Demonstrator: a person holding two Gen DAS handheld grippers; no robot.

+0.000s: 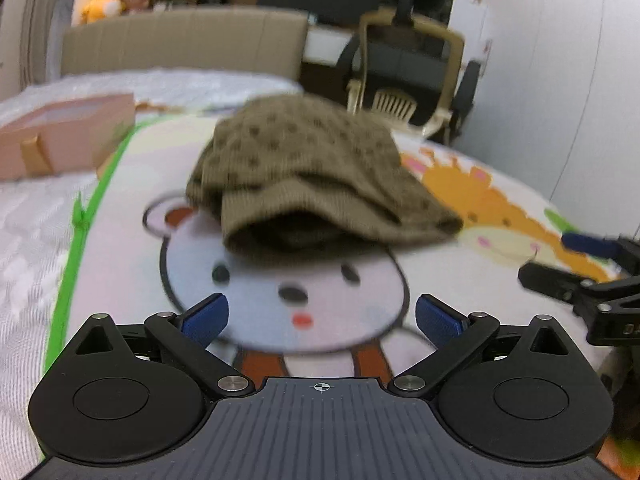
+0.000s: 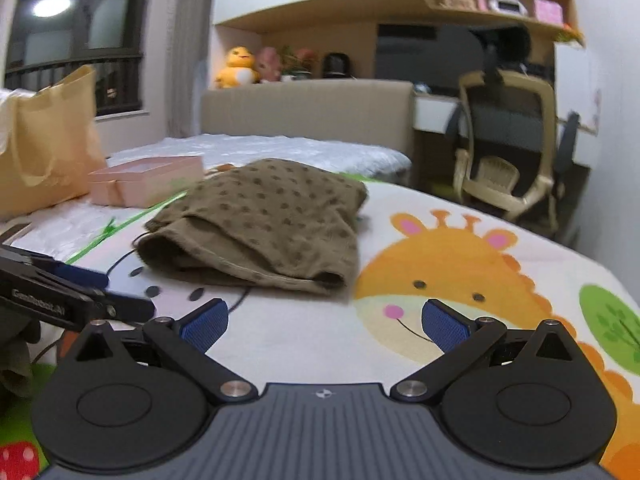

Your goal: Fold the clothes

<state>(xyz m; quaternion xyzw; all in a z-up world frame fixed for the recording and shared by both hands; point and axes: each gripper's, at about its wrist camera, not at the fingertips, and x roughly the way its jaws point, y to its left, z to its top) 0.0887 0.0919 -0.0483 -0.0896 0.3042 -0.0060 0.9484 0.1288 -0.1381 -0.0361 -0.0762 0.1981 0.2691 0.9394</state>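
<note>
Closest to my left wrist camera is the left gripper: a ribbed grey body, two black disc-shaped housings, and black link arms that end in blue textured pads. Its jaws stand wide apart with nothing between them, over the printed bear face on the play mat. My right gripper is built the same and is just as wide open and empty, hanging above the giraffe print on that mat.

The garment lies on the mat ahead of both tools, touched by neither. It is an olive-brown knit, finely ribbed, dotted all over with small darker spots. It sits in a loosely folded, rounded heap of several layers. The near edge gapes open like a mouth, showing a dark hollow between the layers. In the right wrist view the garment looks flatter and roughly rectangular, with its thick hem facing me and its left edge rumpled. It overlaps the top of the bear's head.

The mat is smooth and glossy, with a bright green border. Beyond it is a white quilted bedspread. A pink cardboard box sits on the bed just left of the garment, and a tan tote bag stands farther left. A padded beige headboard closes the bed, with a yellow plush toy on the ledge above it. A mesh office chair with a cream frame stands to the right.
</note>
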